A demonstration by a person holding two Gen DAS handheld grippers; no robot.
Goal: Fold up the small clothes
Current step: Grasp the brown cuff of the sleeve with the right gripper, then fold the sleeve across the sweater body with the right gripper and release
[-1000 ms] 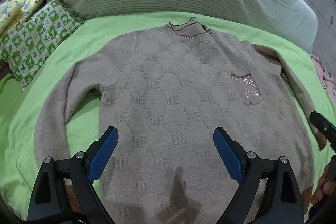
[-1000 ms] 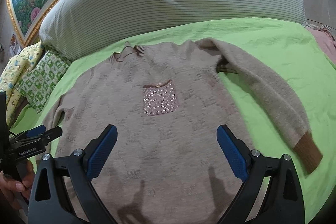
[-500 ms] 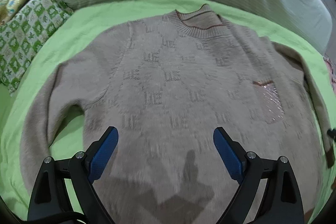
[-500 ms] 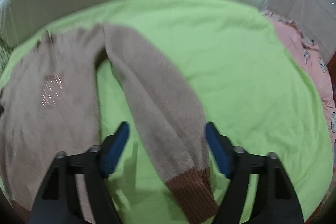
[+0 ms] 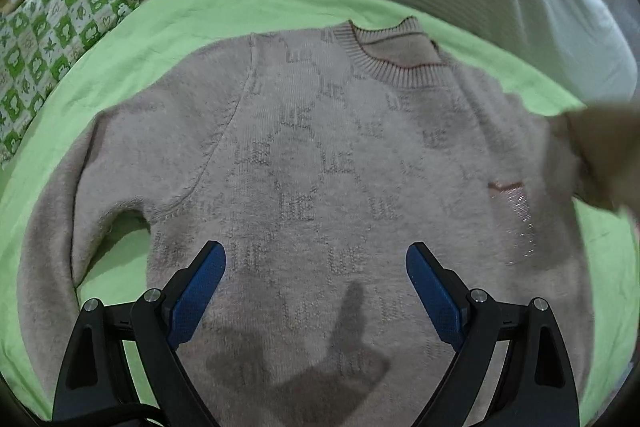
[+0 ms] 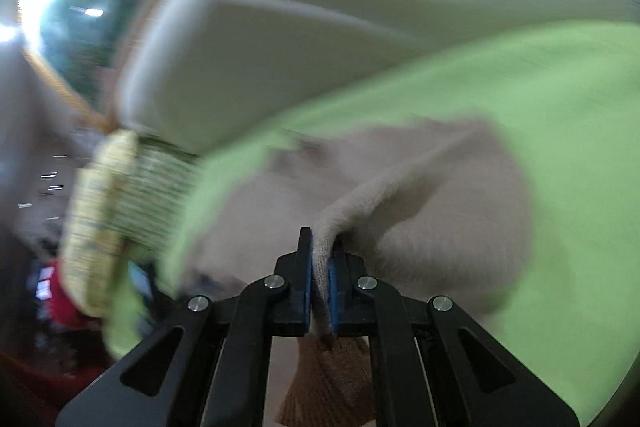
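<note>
Beige knit sweater (image 5: 320, 167) flat on the green sheet (image 5: 180, 23), one sleeve (image 6: 400, 187) pinched
Going left to right, our left gripper (image 5: 316, 267) hovers spread above the one sweater's body; our right gripper (image 6: 319, 267) clamps the sleeve near its brown cuff (image 6: 328, 383), sleeve running away toward the body

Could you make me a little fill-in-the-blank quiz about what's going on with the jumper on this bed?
1. The sweater lies on a ____ sheet.
2. The right gripper is shut on the sweater's ____.
3. The left gripper has its jaws ____, holding nothing.
4. The cuff hanging below the right gripper is ____.

Missing words: green; sleeve; open; brown
</note>
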